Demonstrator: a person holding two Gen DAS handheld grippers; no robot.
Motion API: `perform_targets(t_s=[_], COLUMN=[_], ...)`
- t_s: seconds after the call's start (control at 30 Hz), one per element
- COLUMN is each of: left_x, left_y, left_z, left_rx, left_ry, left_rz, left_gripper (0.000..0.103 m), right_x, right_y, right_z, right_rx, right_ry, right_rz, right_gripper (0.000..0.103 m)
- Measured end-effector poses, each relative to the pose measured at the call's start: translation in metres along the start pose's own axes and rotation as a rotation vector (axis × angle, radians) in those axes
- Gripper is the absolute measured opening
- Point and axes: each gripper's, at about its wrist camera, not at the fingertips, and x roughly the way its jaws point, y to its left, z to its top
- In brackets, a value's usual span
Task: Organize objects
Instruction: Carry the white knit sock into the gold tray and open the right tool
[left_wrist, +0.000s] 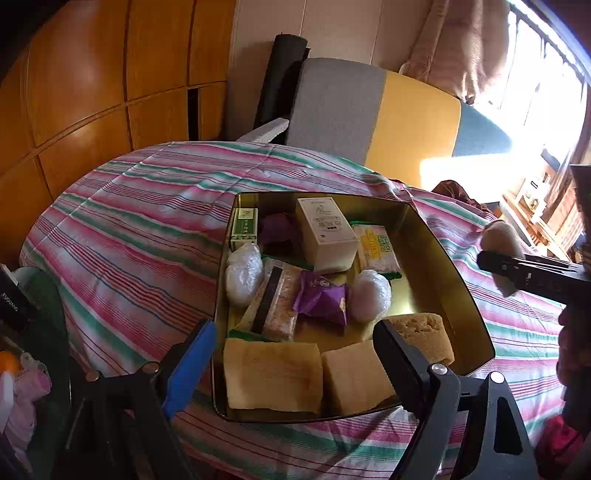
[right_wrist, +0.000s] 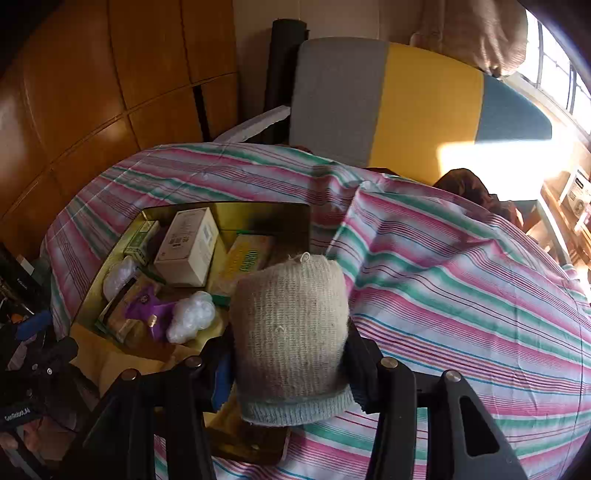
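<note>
A gold metal tin (left_wrist: 454, 266) lies on the striped cloth. It holds a white box (left_wrist: 325, 232), a green box (left_wrist: 243, 229), purple packets (left_wrist: 321, 299), white wrapped balls (left_wrist: 243, 273), a yellow packet (left_wrist: 376, 247) and tan sponge blocks (left_wrist: 273, 376). My left gripper (left_wrist: 295, 360) hangs open over the tin's near edge, its blue pad (left_wrist: 192, 365) apart from the sponges. My right gripper (right_wrist: 290, 350) is shut on a beige knitted roll (right_wrist: 291, 325), held above the tin's (right_wrist: 229, 205) right edge. The left wrist view shows that roll (left_wrist: 498, 236) at far right.
The pink, green and white striped cloth (right_wrist: 461, 295) covers the whole surface, with a fold right of the tin. A grey, yellow and blue chair back (left_wrist: 388, 122) stands behind it, wooden cabinets (left_wrist: 92, 92) at left. Clutter (left_wrist: 22, 369) sits at the near left.
</note>
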Motion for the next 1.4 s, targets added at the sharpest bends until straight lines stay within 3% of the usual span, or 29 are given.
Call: perform_targets(t_s=[0.23,0.5,0.9,1.07,1.4], left_x=[0.0,0.005,-0.004,-0.01,-0.023], left_y=[0.016,0.02,0.016,0.012,0.004], left_z=[-0.002,-0.004,-0.001,-0.001,-0.005], left_rx=[-0.03,-0.032,-0.021,-0.004,0.011], left_ry=[-0.005,0.004,-0.033,-0.05,-0.066], left_rz=[0.027,0.051,0.094,0.112,0.167], left_gripper=[0.089,0.093,0.1,0.103,0.103], right_x=[0.062,0.096,0.067,0.045,-0.001], right_y=[0.035,0.035,0.037,0.042,0.048], right_z=[0.008,-0.007,-0.013,-0.017,-0.042], right_rx=[-0.057,-0.058,-0.03,0.002,0.081], right_ry=[0.095,0.189,0.097,0.022,-0.094], right_rz=[-0.01,-0.04,-0.02,-0.026,-0.097], right_gripper=[0.051,0.052,0.053,0.06,0.06])
